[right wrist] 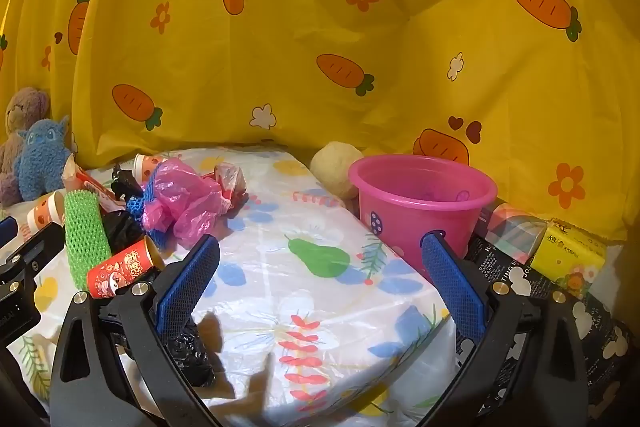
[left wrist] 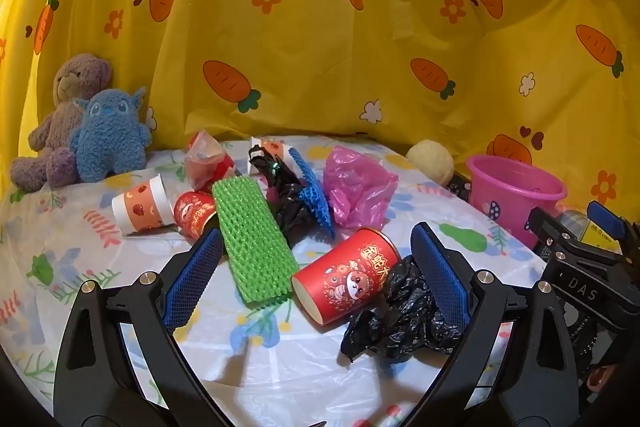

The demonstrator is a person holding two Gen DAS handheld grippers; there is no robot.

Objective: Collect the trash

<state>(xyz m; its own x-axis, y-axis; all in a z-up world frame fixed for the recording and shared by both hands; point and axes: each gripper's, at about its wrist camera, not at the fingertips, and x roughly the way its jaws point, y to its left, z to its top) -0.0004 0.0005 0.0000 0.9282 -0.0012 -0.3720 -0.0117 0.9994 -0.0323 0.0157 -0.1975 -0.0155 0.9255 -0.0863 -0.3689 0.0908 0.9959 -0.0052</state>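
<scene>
Trash lies scattered on the flowered tablecloth (left wrist: pixel 280 367). My left gripper (left wrist: pixel 316 239) is open and low over the pile. A tipped red paper cup (left wrist: pixel 346 279) and a green foam net (left wrist: pixel 254 243) lie between its fingers, untouched, and a crumpled black bag (left wrist: pixel 400 319) sits by the right finger. Behind them are a pink plastic bag (left wrist: pixel 356 187), a blue foam net (left wrist: pixel 312 187), a second black bag (left wrist: pixel 288 199) and a white-and-orange cup (left wrist: pixel 140 207). My right gripper (right wrist: pixel 320 247) is open over bare cloth. The pink bucket (right wrist: pixel 420 203) stands just beyond its right finger.
Two plush toys (left wrist: pixel 80 127) sit at the back left against the yellow carrot-print curtain (left wrist: pixel 320 27). A cream ball (right wrist: pixel 334 169) rests behind the bucket. A yellow tissue pack (right wrist: pixel 568 255) and a black printed box (right wrist: pixel 560 307) lie at the right, off the cloth's edge.
</scene>
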